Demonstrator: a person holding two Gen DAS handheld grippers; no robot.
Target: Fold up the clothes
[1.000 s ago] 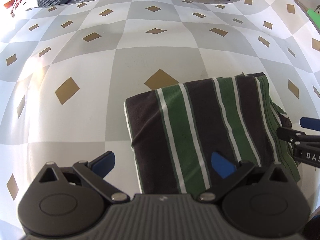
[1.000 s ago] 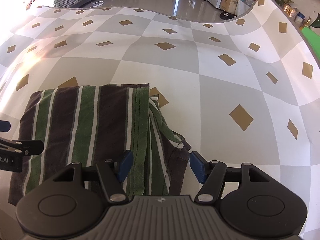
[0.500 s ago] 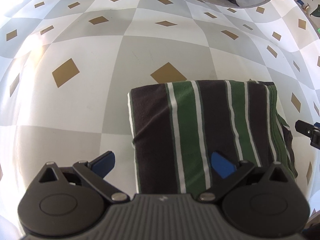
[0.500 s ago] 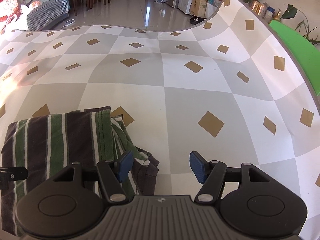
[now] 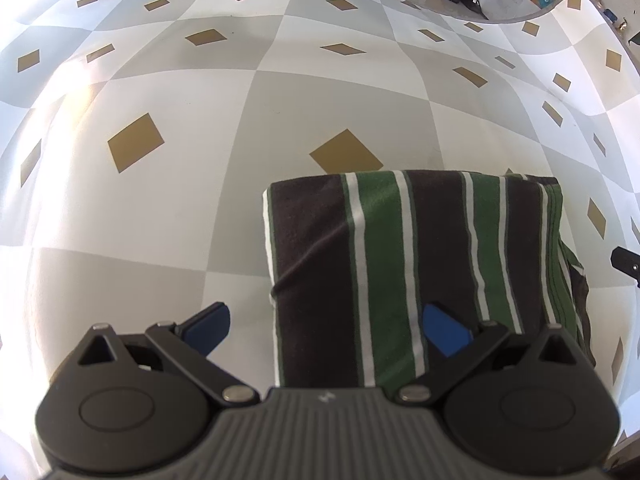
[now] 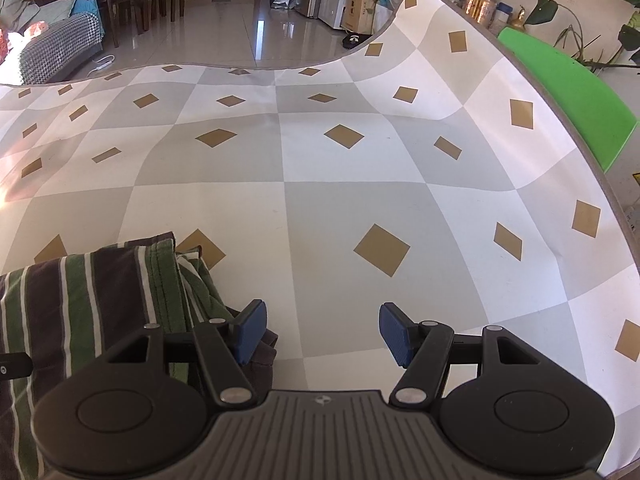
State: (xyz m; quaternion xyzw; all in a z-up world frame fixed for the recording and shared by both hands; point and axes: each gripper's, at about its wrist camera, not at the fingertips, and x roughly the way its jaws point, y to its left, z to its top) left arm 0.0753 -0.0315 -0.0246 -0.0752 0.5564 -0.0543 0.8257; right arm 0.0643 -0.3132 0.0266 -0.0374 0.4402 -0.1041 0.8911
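A folded garment (image 5: 416,256) with dark brown, green and white stripes lies flat on the checked table cover (image 5: 200,200). My left gripper (image 5: 326,330) hangs open above its near left corner, one blue pad over the cloth and the other over bare cover, gripping nothing. In the right wrist view the same garment (image 6: 92,292) fills the lower left, with loose layers showing at its right edge. My right gripper (image 6: 322,332) is open just right of that edge, over the cover, and holds nothing. A tip of the right gripper shows at the left wrist view's right edge.
The grey and white checked cover with tan diamonds (image 6: 380,248) spreads far beyond the garment. A green board (image 6: 568,100) stands past the cover's right edge. Beyond the far edge lie a tiled floor, chairs and potted plants.
The right gripper has drawn back to the right off the garment's edge and lifted a little. The left gripper has rolled slightly in place; the garment lies as before.
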